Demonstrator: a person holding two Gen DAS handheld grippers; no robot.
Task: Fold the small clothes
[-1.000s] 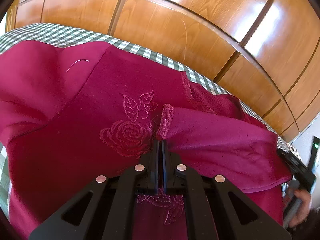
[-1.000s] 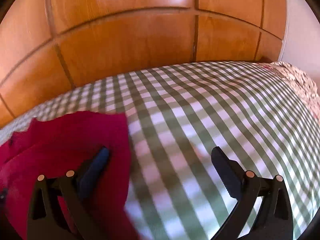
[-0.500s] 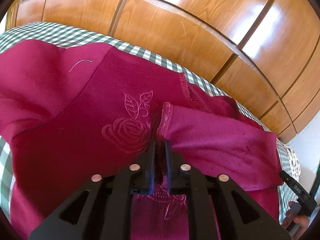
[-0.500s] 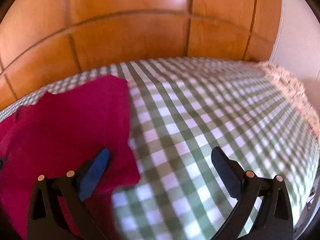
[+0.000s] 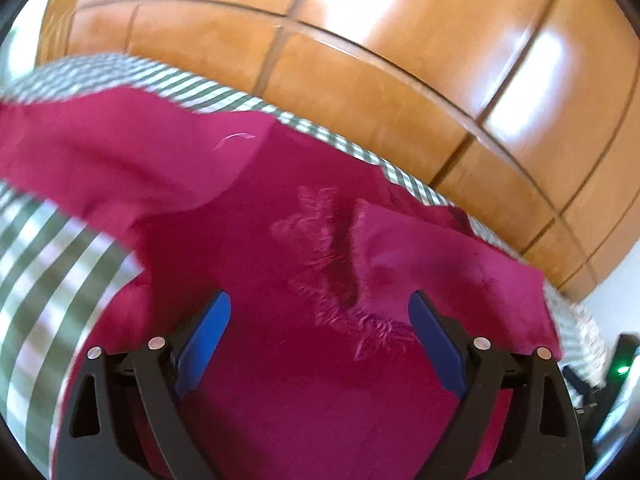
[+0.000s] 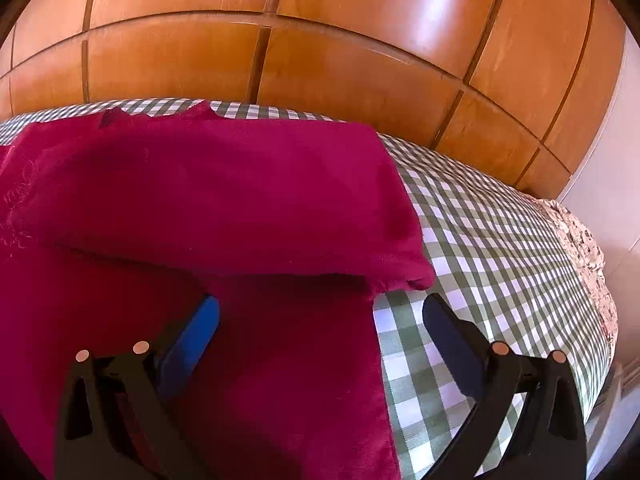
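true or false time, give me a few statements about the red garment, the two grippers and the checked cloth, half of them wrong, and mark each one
1. The red garment lies on a green and white checked cloth. True.
2. The left gripper is clamped shut on a sleeve. False: its jaws are opening, spread wide over the garment with no fabric pinched.
3. A sleeve is folded across the garment's body. True.
4. The right gripper holds the garment's hem. False: its jaws stand open over the garment's edge, gripping nothing.
5. The garment bears embroidered flowers. True.
6. A white tiled wall stands behind the bed. False: it is glossy wood panelling.
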